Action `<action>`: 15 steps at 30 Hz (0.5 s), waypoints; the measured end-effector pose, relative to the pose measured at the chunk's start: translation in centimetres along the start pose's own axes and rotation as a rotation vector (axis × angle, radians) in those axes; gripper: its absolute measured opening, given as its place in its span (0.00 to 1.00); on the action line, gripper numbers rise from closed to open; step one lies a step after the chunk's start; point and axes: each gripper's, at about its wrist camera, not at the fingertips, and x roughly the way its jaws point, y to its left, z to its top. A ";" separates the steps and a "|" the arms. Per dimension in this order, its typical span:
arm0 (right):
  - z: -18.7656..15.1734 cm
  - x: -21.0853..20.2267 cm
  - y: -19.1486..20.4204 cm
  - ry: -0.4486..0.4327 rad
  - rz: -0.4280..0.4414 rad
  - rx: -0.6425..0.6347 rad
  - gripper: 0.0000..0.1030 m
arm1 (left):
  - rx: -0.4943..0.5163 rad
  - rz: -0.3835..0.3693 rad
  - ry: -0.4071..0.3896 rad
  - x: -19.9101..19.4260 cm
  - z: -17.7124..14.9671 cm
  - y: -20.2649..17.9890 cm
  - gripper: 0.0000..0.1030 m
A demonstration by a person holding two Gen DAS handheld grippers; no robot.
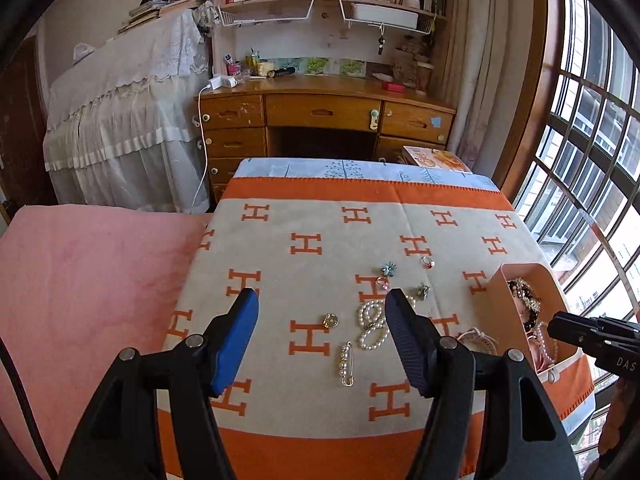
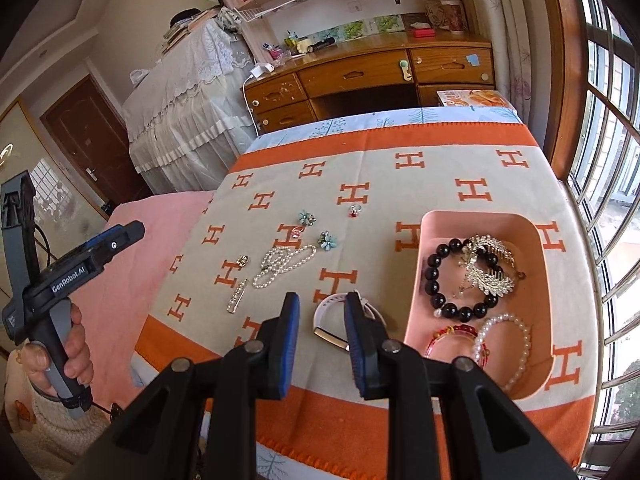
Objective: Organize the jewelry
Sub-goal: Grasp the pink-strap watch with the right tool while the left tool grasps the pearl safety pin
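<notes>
Right hand-held gripper sat part-open, empty, over the white bangle on the counter beside the pink tray. Bangle looked light, stiff, slick — grip across its band. Left hand-held gripper apart, empty, above the limp pearl strand.

Daylight floods in from the barred window at three o'clock in my left view, and its panes burn out to white; the same window glares at three o'clock in my right view; the orange-and-grey blanket is evenly bright, with only faint, soft shadows under the jewellery; the brown door at nine o'clock sits dimmer; fisheye bending curves the window bars and the wooden desk towards the rim; black vignette fills every corner; focus is crisp at centre, slightly soft at the edges; no motion blur.
</notes>
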 end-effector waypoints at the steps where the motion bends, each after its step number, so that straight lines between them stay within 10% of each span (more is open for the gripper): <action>1: 0.3 0.6 0.3 0.018 -0.007 0.003 0.23 | -0.003 -0.006 0.015 0.6 -0.4 0.2 0.62; 15: 1.7 9.3 -0.5 0.264 -0.043 0.163 0.23 | 0.071 -0.031 0.242 9.3 -5.3 0.1 0.62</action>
